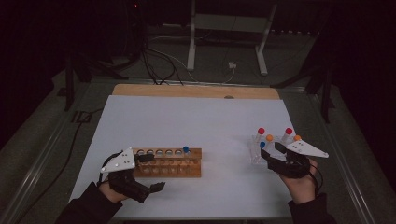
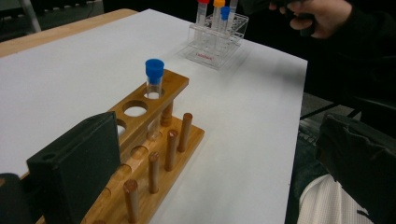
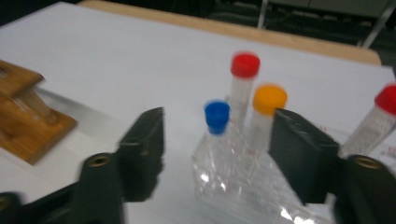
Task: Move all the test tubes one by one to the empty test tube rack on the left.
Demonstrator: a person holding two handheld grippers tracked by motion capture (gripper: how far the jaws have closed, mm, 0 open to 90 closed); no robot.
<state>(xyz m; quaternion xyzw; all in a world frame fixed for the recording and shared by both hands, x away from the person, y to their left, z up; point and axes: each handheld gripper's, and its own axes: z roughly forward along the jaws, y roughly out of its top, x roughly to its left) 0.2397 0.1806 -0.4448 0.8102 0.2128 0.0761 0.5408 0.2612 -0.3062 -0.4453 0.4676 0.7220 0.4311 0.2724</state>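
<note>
Presently, the blue-capped tube point(image 3: 217, 122) stands upright in the clear plastic rack point(image 3: 243, 186) at the right side of the table point(image 1: 196, 121), directly between the two jaws of the right tongs point(image 3: 217, 154), whose pads stand off it on both sides without touching; the tongs are open and hold nothing. In the same rack, just behind, stand a red-capped tube point(image 3: 244, 74) and an orange-capped tube point(image 3: 268, 105), with a second red-capped tube point(image 3: 385, 105) leaning at the far right; the right gripper view is blurred, so the exact compartments cannot be told. In the high view a fifth tube with an orange cap point(image 1: 297, 138) shows at the rack's right end. Well apart, at the left, lies the wooden rack point(image 1: 170, 162), with one blue-capped tube point(image 2: 154, 81) upright in its end hole and the other holes vacant. The left tongs point(image 1: 152, 171) are spread wide at the wooden rack's near left end, one jaw over the rack's top, the other out in front of it, gripping nothing.
</note>
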